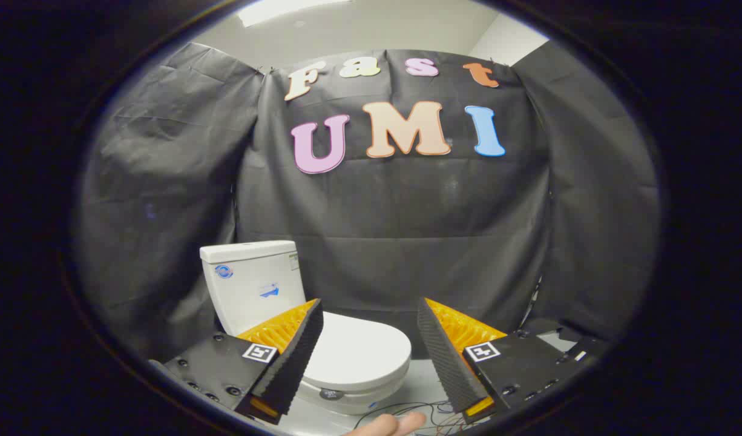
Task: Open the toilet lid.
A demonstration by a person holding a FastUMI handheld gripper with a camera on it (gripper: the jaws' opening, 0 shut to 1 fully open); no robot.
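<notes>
Our gripper [370, 324] stands wide open and empty, the closed toilet lid [359, 351] just beyond and between its 2 fingers, long axis running from the tank [253, 281] toward us, so we risk slipping off its smooth front lip.
</notes>
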